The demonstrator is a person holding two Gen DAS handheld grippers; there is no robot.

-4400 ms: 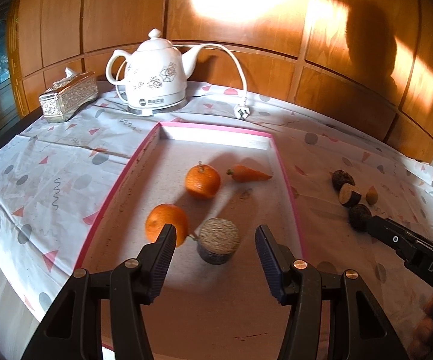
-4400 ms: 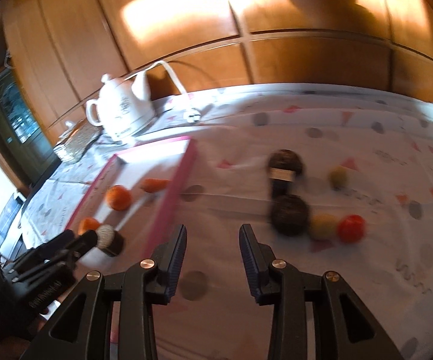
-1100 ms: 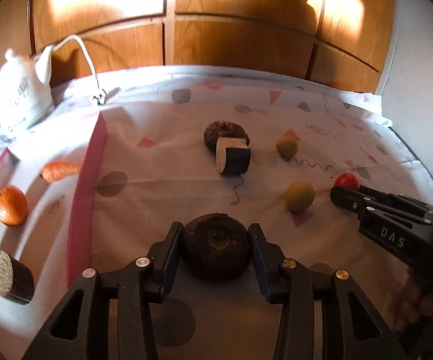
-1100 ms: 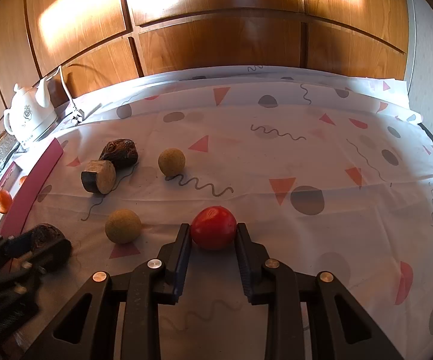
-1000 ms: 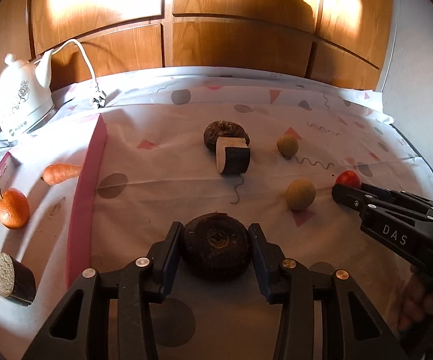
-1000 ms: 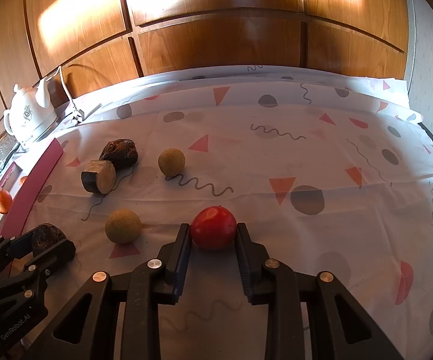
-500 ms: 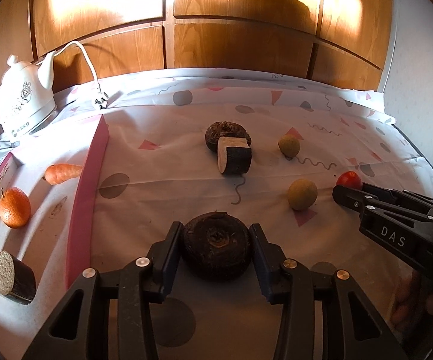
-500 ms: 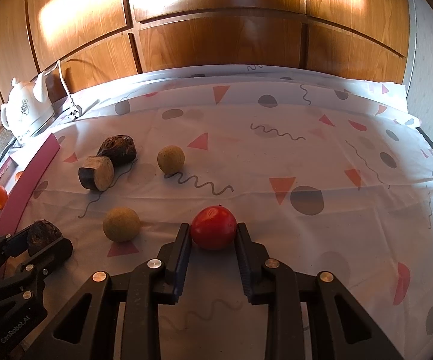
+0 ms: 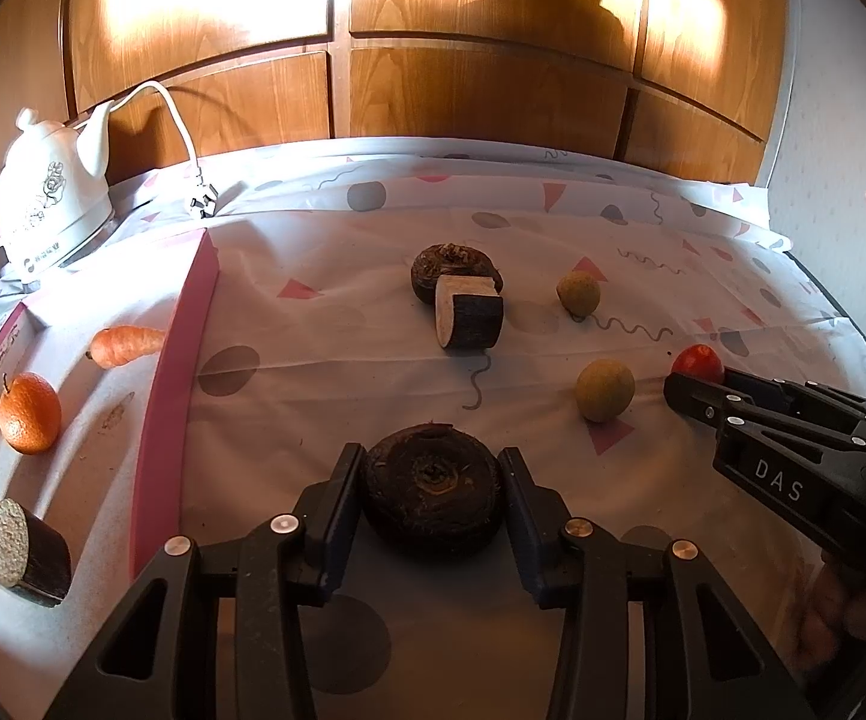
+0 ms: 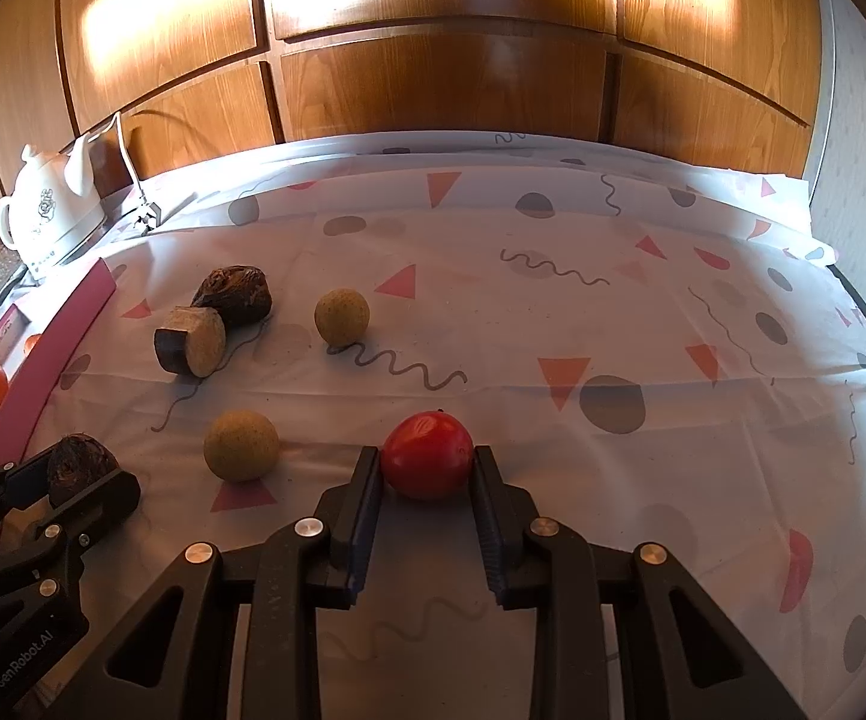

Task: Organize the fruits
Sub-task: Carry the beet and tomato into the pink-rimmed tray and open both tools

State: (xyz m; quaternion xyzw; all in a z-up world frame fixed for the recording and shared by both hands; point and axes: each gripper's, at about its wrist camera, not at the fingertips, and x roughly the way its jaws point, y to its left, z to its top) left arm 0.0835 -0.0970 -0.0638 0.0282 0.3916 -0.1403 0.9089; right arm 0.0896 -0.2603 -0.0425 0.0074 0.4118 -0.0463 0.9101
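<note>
Left wrist view reads "DAS" on my right gripper (image 9: 694, 381) at three o'clock; the other view shows "GenRobot.AI" on my left gripper (image 10: 82, 480). Left clamps the dark round root (image 9: 432, 491) at six o'clock on the tablecloth (image 9: 325, 360). Right pinches the red fruit (image 10: 428, 454).

Kettle (image 9: 43, 213): white, sitting far ahead-left of the hand-held gripper.
Plug (image 9: 201, 202): lying just right of the kettle, its cord arching up.
Tablecloth (image 9: 337, 324): patterned, covering the bench.
Wood panelling (image 9: 463, 90): catching sunlight behind.
</note>
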